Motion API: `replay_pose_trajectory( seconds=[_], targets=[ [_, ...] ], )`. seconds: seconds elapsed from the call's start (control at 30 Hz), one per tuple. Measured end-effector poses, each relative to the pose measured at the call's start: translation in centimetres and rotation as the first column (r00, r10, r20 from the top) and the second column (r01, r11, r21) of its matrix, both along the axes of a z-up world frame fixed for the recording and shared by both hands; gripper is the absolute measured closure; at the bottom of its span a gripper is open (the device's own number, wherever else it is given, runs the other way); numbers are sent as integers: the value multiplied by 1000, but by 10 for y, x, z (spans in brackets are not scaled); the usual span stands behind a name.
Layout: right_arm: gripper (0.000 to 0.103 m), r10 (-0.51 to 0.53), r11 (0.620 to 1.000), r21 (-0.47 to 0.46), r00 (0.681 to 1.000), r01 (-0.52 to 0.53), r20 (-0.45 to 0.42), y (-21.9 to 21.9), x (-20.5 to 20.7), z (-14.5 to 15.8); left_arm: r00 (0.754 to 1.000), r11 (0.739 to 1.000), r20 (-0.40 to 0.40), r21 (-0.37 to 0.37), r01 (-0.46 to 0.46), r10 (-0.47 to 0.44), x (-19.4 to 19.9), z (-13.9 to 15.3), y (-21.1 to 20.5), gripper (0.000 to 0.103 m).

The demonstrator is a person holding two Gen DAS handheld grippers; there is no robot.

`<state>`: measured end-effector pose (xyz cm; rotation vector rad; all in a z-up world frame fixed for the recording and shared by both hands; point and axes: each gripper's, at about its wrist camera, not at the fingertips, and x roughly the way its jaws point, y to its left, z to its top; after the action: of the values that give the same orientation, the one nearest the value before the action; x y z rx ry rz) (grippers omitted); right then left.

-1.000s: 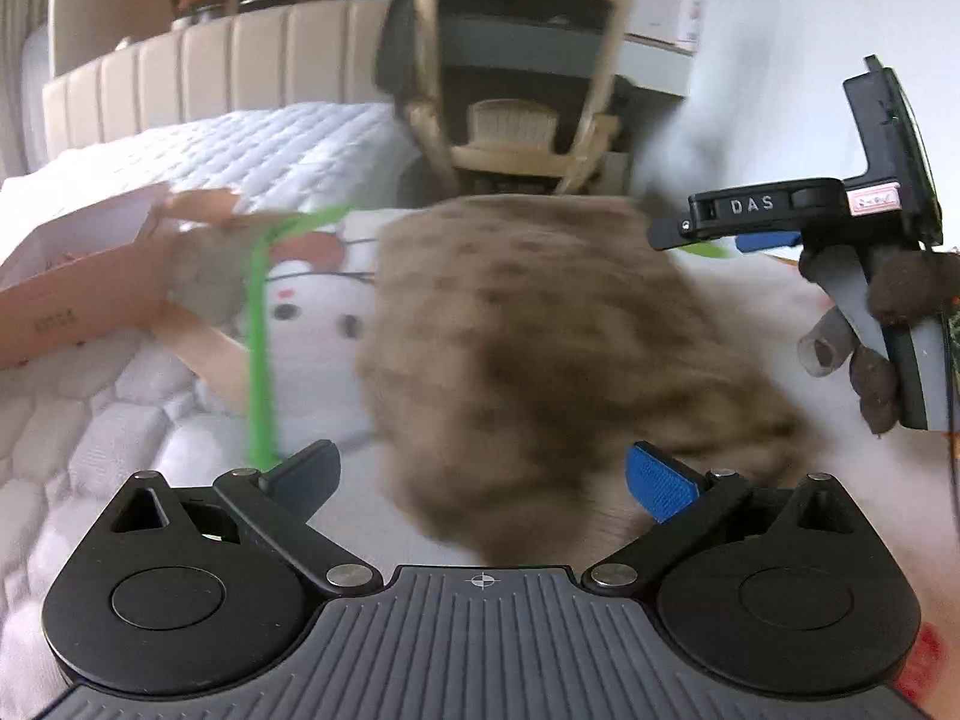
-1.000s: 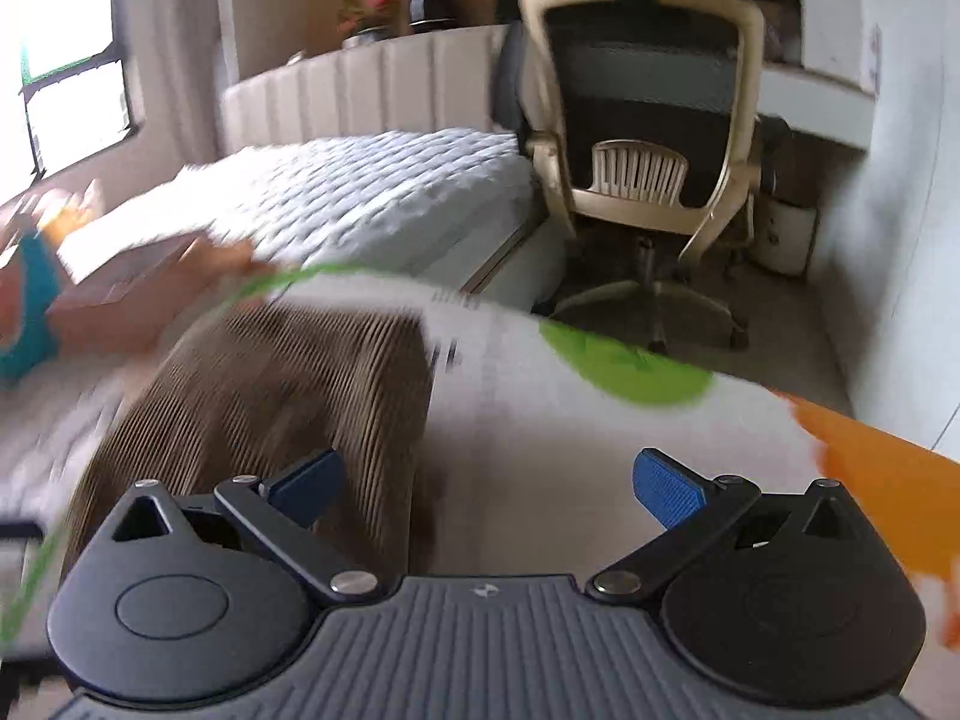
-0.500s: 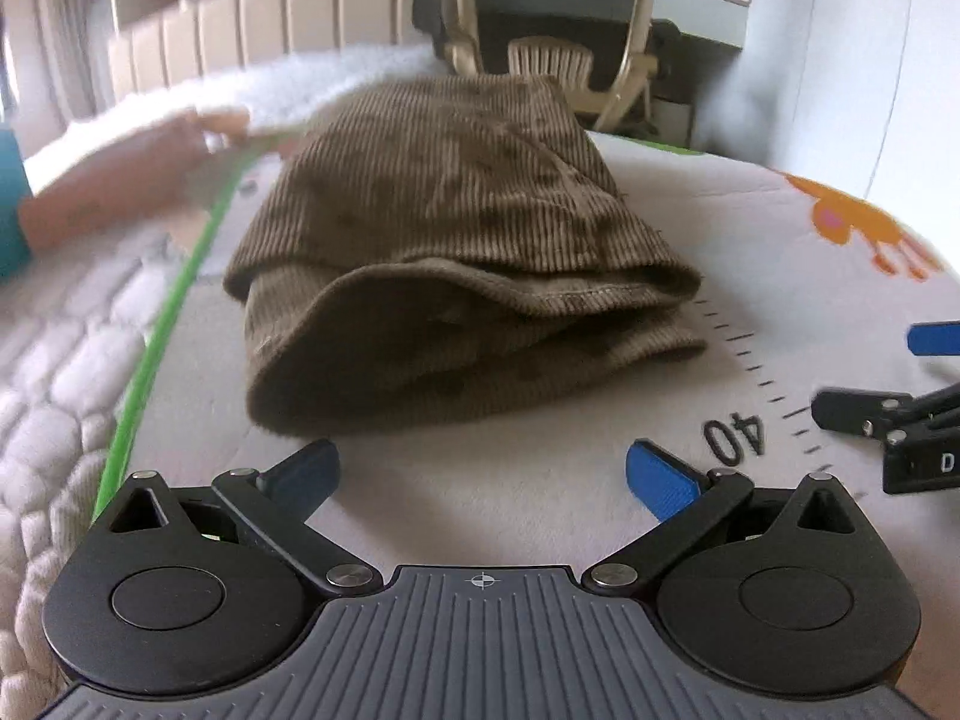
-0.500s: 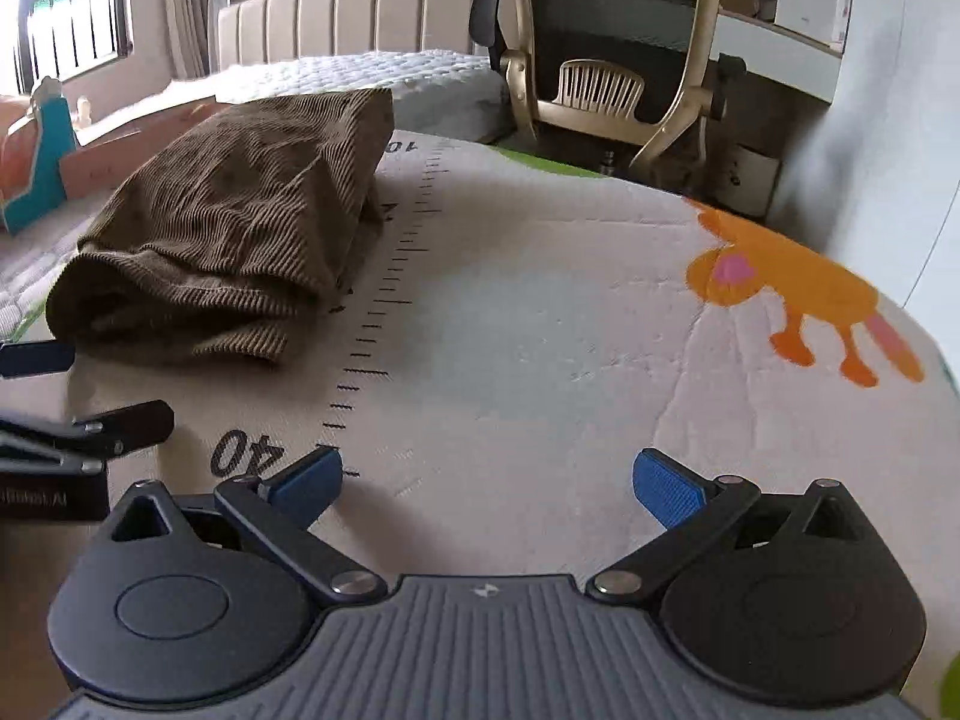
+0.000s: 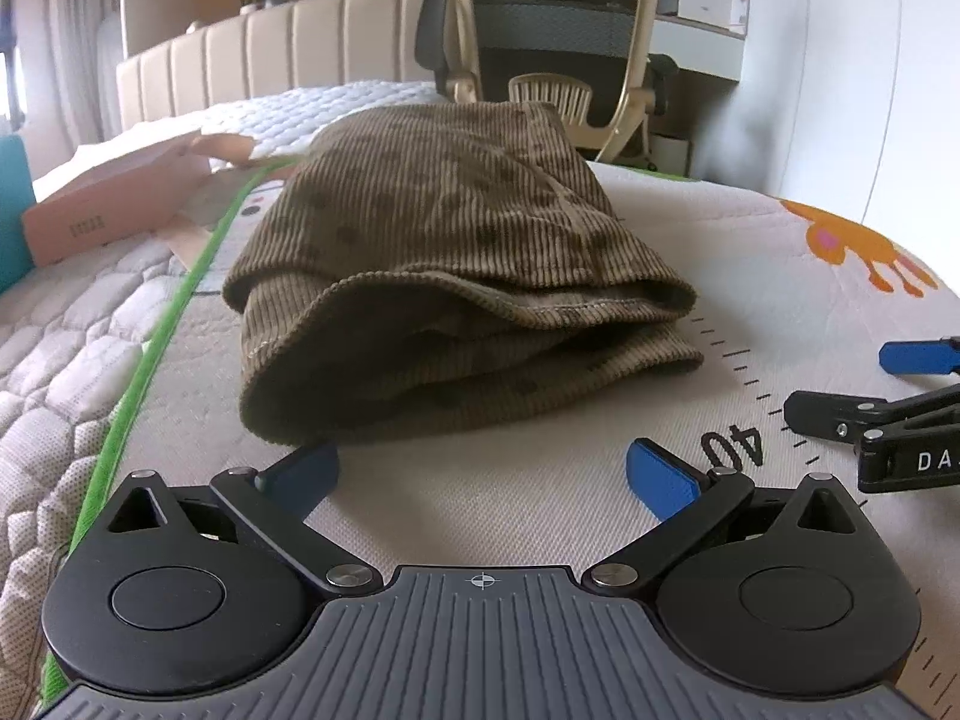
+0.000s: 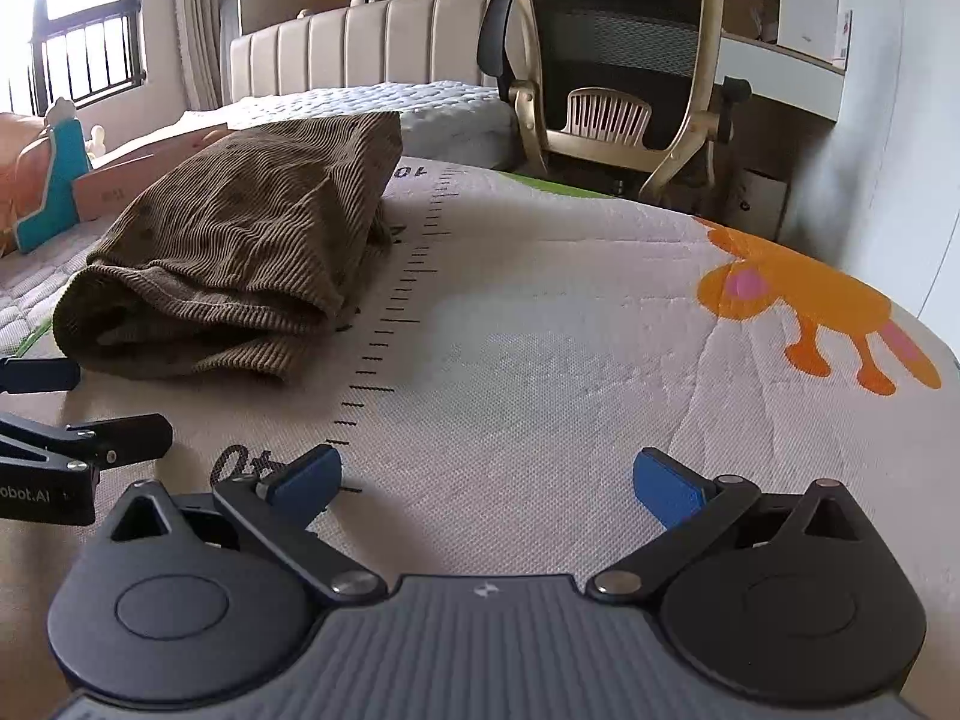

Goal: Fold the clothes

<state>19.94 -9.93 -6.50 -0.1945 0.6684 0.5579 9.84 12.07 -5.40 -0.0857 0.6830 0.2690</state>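
A brown corduroy garment [image 5: 444, 276] lies folded in a thick stack on the white printed mat [image 5: 540, 480]. In the right wrist view the same garment [image 6: 240, 252] sits to the left. My left gripper [image 5: 480, 474] is open just in front of the stack's near hem, with nothing between its blue pads. My right gripper [image 6: 489, 483] is open over bare mat, to the right of the stack, holding nothing. Each gripper's tip shows at the edge of the other's view.
A printed ruler scale [image 6: 396, 312] runs along the mat beside the garment, and an orange animal print [image 6: 804, 306] lies to the right. A pink cardboard box [image 5: 114, 210] sits on the quilted mattress to the left. An office chair [image 6: 618, 78] stands beyond the mat's far edge.
A second ago the garment was in motion and blurred close to both cameras. It now lies still and folded on the mat, and both grippers have drawn back low toward the near side.
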Motion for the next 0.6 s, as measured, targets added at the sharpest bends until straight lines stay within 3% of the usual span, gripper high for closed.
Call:
replay_pose_trajectory(
  seconds=[0.6],
  targets=[
    [0, 0, 1000, 0, 1000, 0, 0, 0, 0, -1, 1000, 1000, -1, 0, 6, -6, 0, 0, 2, 0]
  ],
)
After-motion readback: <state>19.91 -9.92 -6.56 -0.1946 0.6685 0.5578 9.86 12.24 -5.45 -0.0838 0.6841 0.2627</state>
